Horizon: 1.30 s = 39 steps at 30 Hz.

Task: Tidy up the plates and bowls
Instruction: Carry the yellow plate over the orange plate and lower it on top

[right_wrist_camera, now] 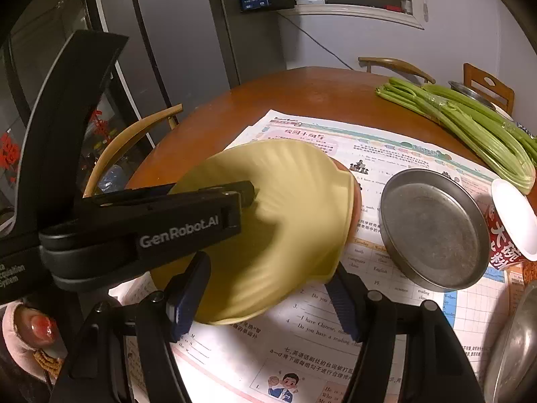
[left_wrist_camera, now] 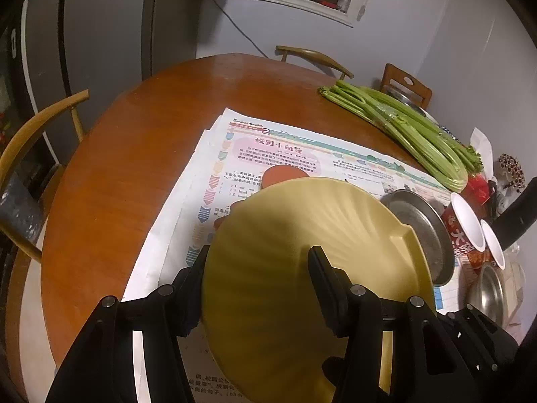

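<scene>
A pale yellow shell-ribbed plate (left_wrist_camera: pixel 302 235) hangs tilted above the newspaper, with my left gripper (left_wrist_camera: pixel 258 265) shut on its rim. One finger lies on top of the plate and the other under it. In the right wrist view the same plate (right_wrist_camera: pixel 285 218) has the left gripper's (right_wrist_camera: pixel 250 194) upper finger pressed on it from the left. My right gripper (right_wrist_camera: pixel 265 299) stands open just below the plate's near edge, its pads not pressing on it. An orange-brown dish (left_wrist_camera: pixel 285 174) peeks out from under the plate's far side. A round metal tray (right_wrist_camera: pixel 433 231) sits to the right.
Newspaper sheets (right_wrist_camera: pixel 302 352) cover the near part of a round wooden table (left_wrist_camera: pixel 117 168). Celery (left_wrist_camera: pixel 402 127) lies at the back right. Red paper bowls (left_wrist_camera: pixel 466 225) and a steel bowl (left_wrist_camera: pixel 490 288) crowd the right edge. Wooden chairs (left_wrist_camera: pixel 37 134) ring the table.
</scene>
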Each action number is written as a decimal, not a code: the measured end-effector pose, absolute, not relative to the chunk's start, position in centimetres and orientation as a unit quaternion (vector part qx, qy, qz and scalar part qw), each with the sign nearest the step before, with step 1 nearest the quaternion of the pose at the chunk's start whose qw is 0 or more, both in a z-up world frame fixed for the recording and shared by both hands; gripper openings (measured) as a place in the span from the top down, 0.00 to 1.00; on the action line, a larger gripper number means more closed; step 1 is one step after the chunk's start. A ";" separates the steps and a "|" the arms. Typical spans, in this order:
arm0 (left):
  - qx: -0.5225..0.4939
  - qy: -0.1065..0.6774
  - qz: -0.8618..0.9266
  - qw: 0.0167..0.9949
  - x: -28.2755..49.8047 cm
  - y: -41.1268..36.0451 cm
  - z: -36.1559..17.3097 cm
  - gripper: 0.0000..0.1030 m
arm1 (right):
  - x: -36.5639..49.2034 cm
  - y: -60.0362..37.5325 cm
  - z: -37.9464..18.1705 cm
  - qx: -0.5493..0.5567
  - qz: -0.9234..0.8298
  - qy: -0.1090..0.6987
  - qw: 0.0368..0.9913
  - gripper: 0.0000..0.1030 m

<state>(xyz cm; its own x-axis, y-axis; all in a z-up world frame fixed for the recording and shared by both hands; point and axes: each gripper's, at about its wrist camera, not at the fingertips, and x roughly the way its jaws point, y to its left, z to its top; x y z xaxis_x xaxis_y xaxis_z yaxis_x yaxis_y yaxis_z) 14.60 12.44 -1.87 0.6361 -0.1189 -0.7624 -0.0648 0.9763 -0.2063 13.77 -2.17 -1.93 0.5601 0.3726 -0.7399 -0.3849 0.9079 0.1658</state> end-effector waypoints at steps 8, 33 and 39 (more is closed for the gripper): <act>-0.111 0.431 -0.015 0.895 14.9 12.9 -2.2 0.44 | 13.3 -1.7 -2.1 -0.016 0.222 0.419 0.880 0.34; -0.125 0.431 0.001 0.894 15.2 14.4 -2.3 0.44 | 12.4 -3.2 -1.9 0.000 0.225 0.418 0.880 0.33; -0.133 0.425 0.008 0.895 14.7 15.2 -1.8 0.43 | 12.5 -4.1 -1.6 0.010 0.218 0.416 0.883 0.33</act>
<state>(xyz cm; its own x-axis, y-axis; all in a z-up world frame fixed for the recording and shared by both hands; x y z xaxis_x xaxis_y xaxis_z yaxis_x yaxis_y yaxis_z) 14.68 15.22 -1.77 0.6387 -0.0988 -0.7631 -0.1270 0.9646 -0.2312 12.47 -4.10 -1.57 0.5587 0.3935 -0.7301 -0.3763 0.9047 0.1996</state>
